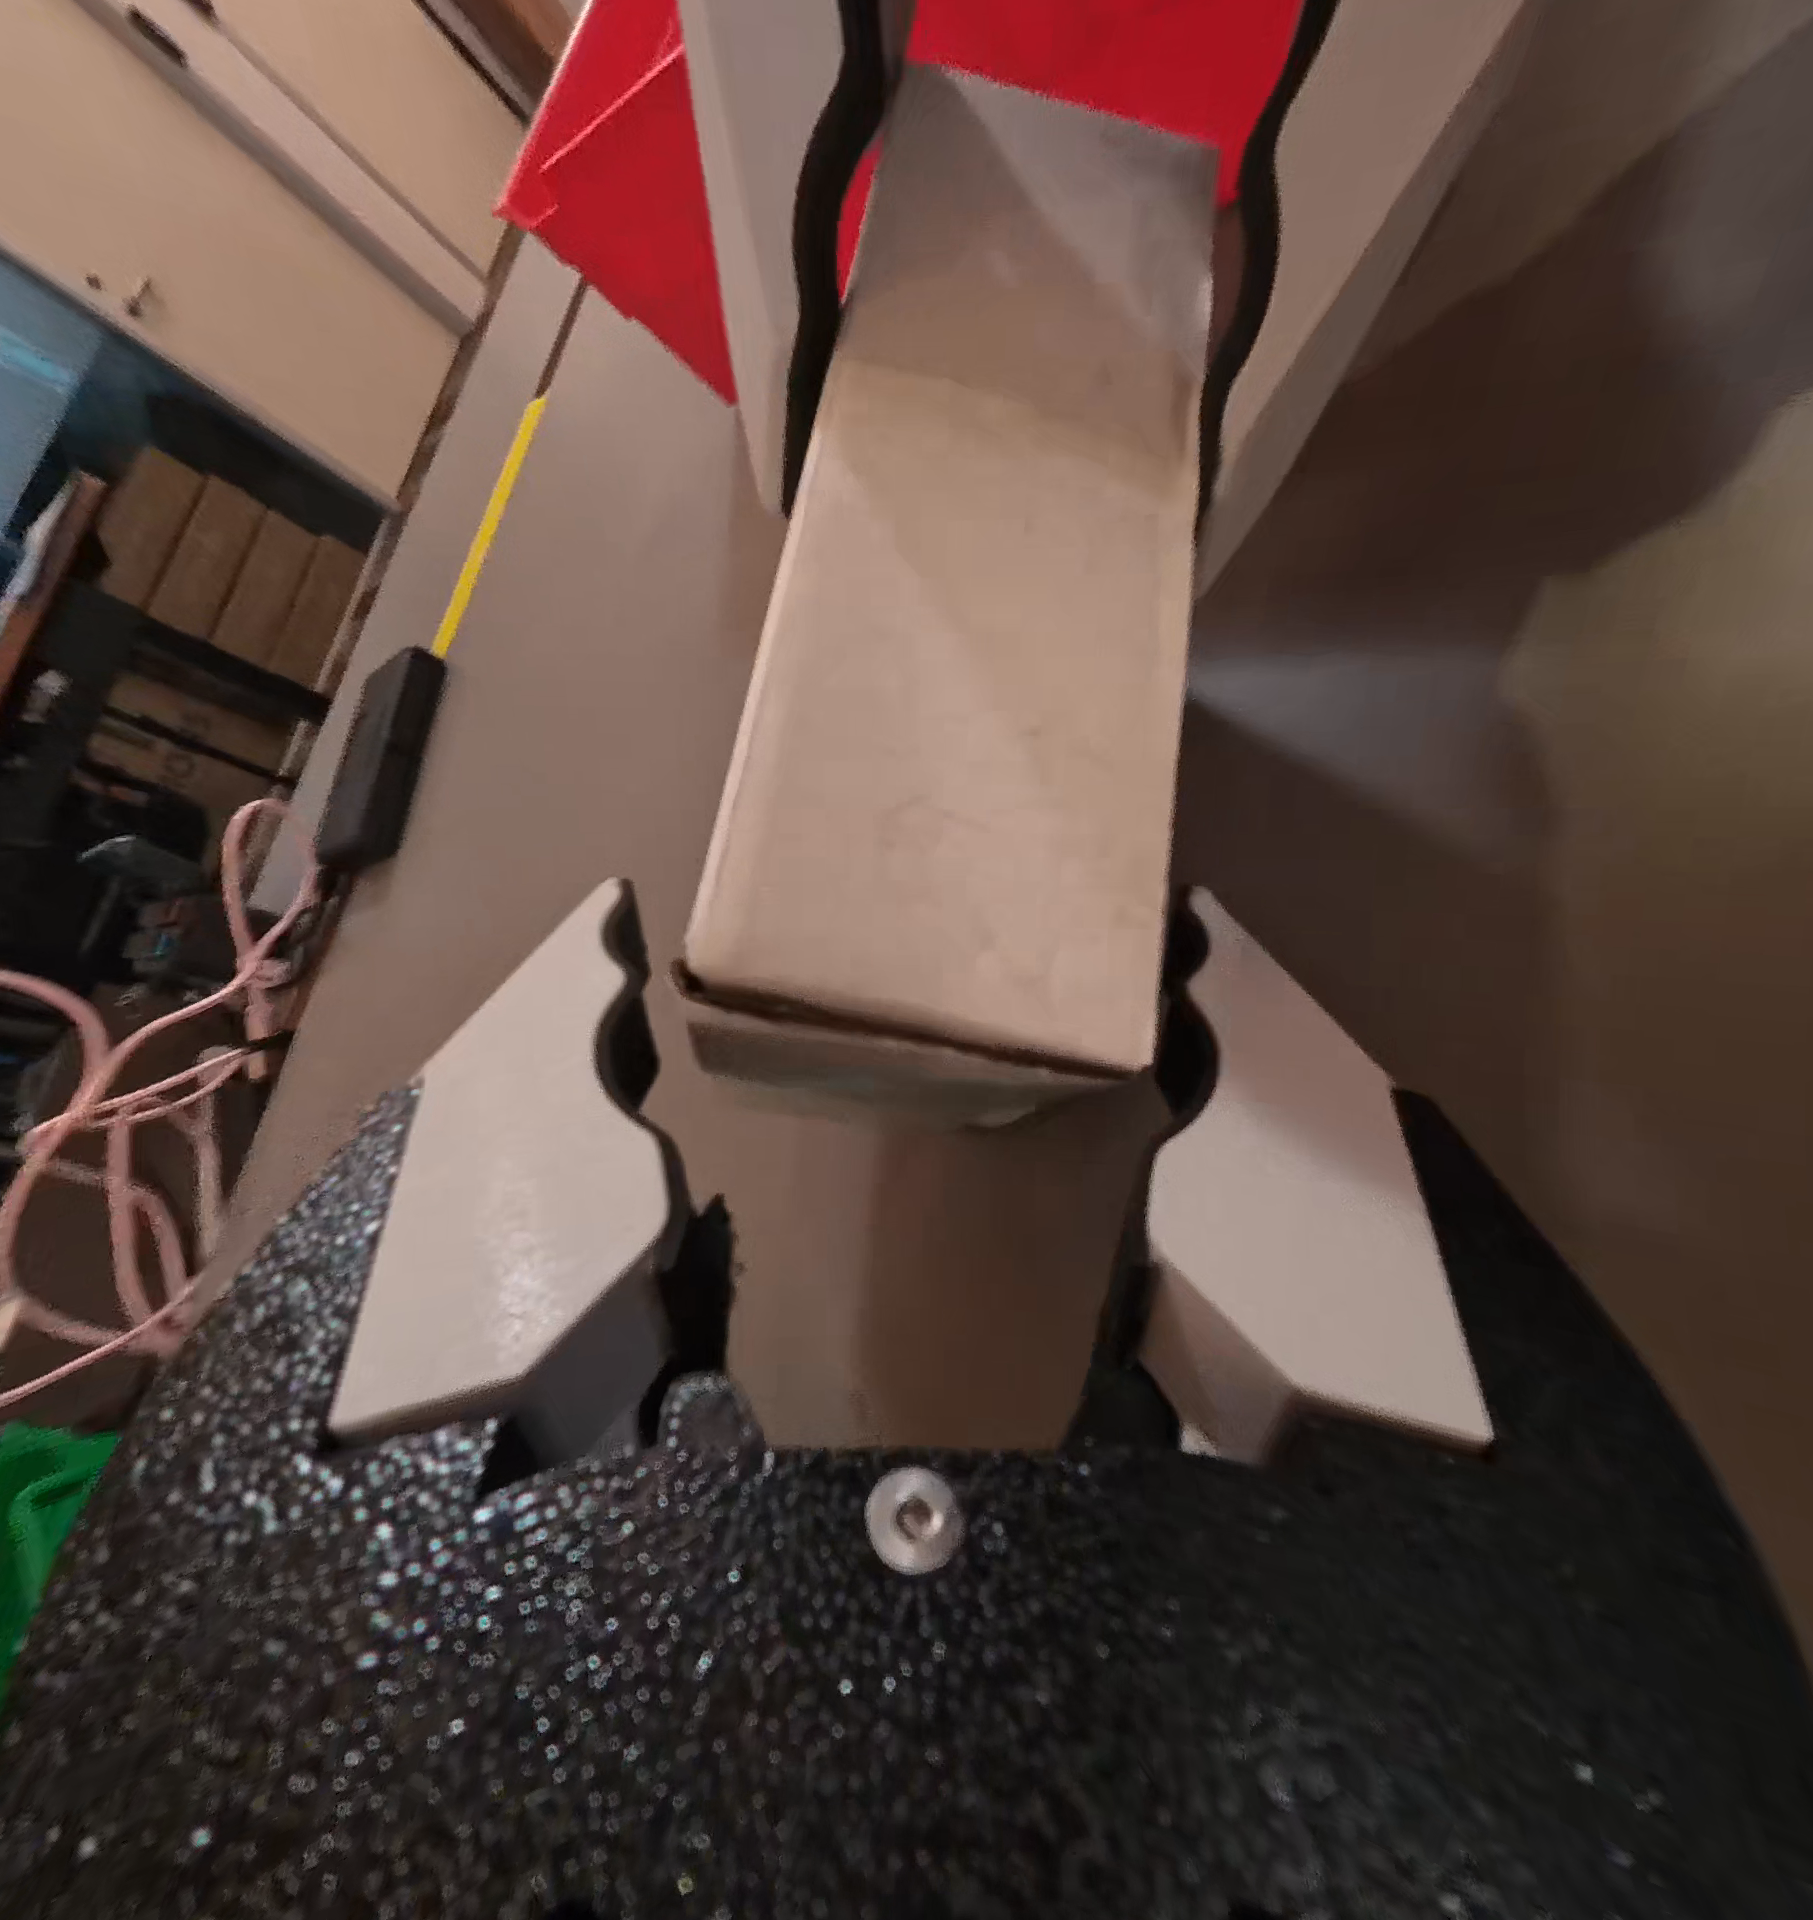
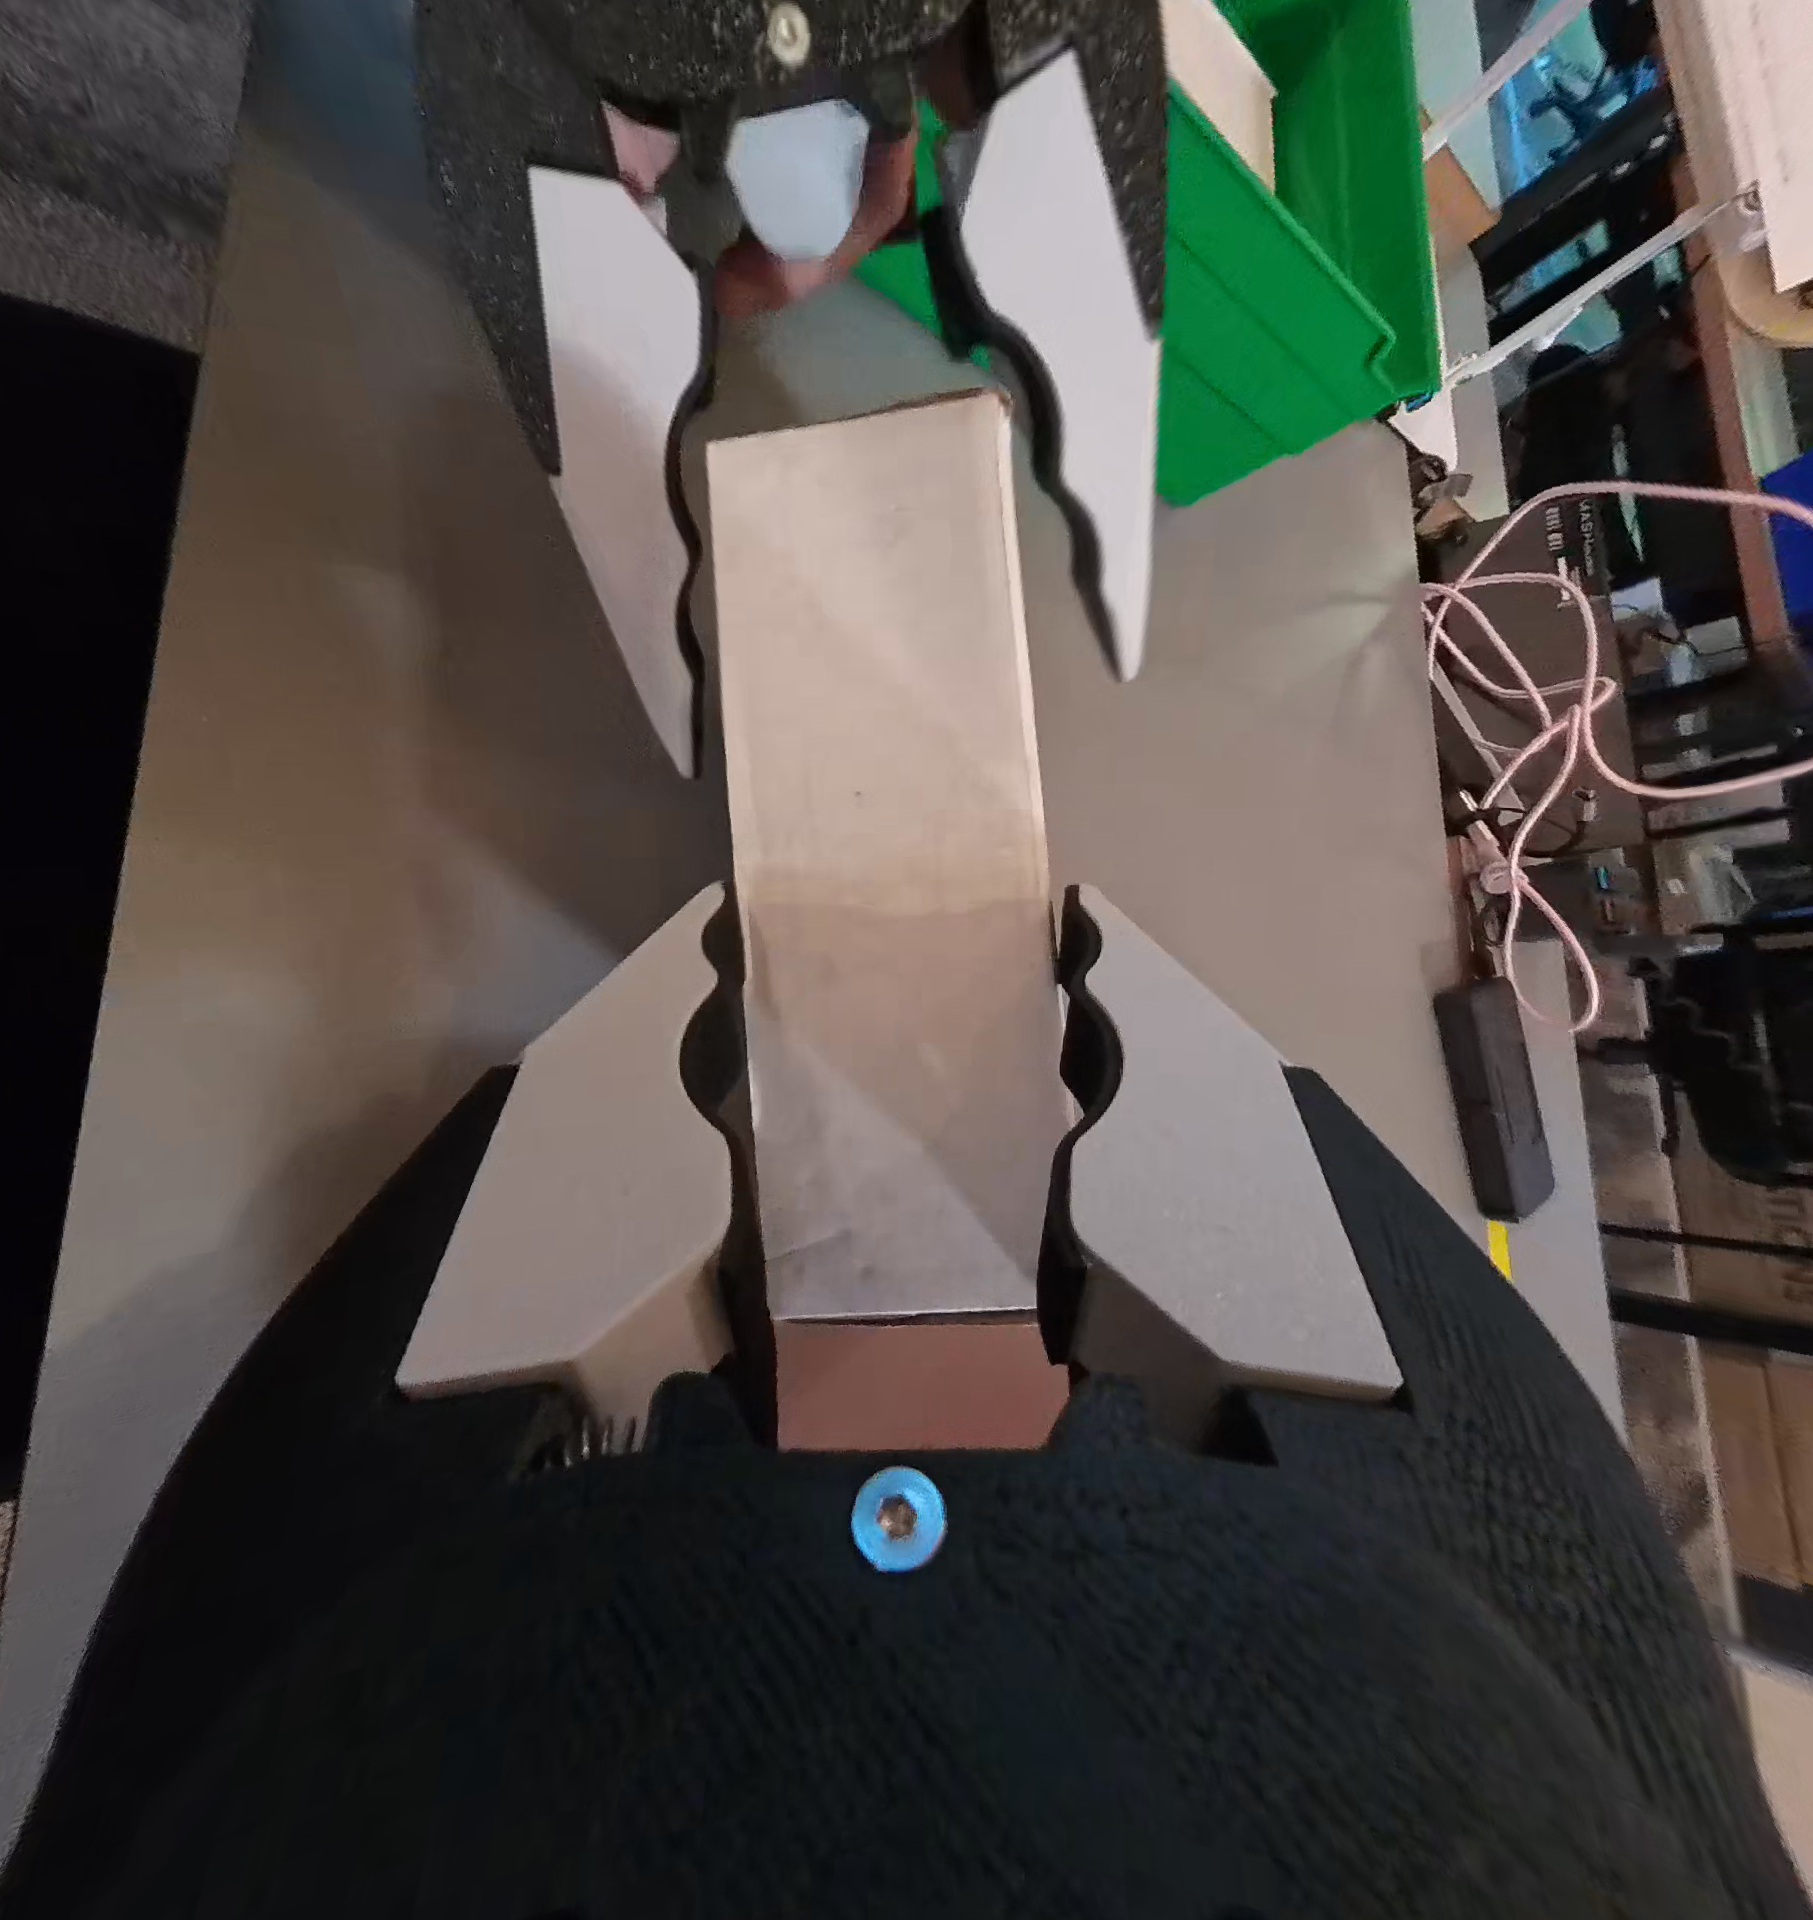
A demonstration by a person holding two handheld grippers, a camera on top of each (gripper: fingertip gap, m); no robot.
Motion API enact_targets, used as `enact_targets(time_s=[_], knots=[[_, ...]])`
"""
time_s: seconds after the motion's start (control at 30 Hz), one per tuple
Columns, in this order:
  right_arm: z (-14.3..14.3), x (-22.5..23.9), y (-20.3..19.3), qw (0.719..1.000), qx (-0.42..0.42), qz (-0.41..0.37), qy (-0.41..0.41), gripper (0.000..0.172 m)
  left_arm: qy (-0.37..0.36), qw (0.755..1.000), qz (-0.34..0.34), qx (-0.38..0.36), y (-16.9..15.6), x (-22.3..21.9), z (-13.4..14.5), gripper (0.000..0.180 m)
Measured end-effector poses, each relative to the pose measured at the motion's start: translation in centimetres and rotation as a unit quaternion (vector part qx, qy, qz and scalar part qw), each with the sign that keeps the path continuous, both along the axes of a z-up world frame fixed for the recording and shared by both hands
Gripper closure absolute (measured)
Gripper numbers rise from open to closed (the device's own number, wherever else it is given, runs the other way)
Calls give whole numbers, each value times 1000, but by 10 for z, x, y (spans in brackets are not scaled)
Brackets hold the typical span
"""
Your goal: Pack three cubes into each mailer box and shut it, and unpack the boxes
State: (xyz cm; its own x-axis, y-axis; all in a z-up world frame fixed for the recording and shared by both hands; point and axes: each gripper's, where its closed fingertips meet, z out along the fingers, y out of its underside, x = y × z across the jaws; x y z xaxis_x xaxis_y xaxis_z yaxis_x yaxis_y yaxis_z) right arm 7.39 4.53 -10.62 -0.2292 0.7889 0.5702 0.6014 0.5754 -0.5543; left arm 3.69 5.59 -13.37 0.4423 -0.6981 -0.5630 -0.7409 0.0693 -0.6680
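A shut brown cardboard mailer box [image 1: 943, 727] lies on the pale table [image 1: 569, 623], end-on between the two grippers. My left gripper [image 1: 907, 904] is open around its near end: one finger [image 1: 528, 1143] stands clear of the box side, the other is close against it. My right gripper [image 2: 900, 894] is shut on the other end of the mailer box [image 2: 881, 675], with both pads pressed on its sides. The right gripper also shows at the far end in the left wrist view [image 1: 990, 540]. The left gripper shows far off in the right wrist view [image 2: 902, 717]. No cubes are in view.
A red bin [image 1: 621, 208] stands behind the box on the right gripper's side. A green bin [image 2: 1276, 312] stands behind the left gripper. A black device [image 2: 1494, 1101] with a pink cable [image 2: 1567, 675] lies at the table edge, with shelves of boxes beyond. Across from one pair of fingers to the other is roughly 6 cm.
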Motion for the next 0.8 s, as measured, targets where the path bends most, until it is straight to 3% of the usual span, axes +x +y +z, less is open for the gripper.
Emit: enact_targets(time_s=[0.13, 0.23, 0.3, 0.57, 0.8], knots=[[5, 3, -3, 999, -29, 17, 34, 113, -69, 996, -32, -46, -7, 9, -1, 82], [9, 4, -7, 997, -44, 35, 47, 113, -108, 991, -42, -65, -8, 10, 4, 100], [14, 3, -10, 996, -49, 39, 61, 112, -124, 986, -44, -101, -11, 9, 1, 102], [50, 0, -7, 989, 63, 29, 130, 111, -199, 957, 13, -210, -8, 4, 2, 104], [47, -3, -4, 986, 130, 21, 107, 122, -217, 949, 17, -228, -8, 4, 2, 104]])
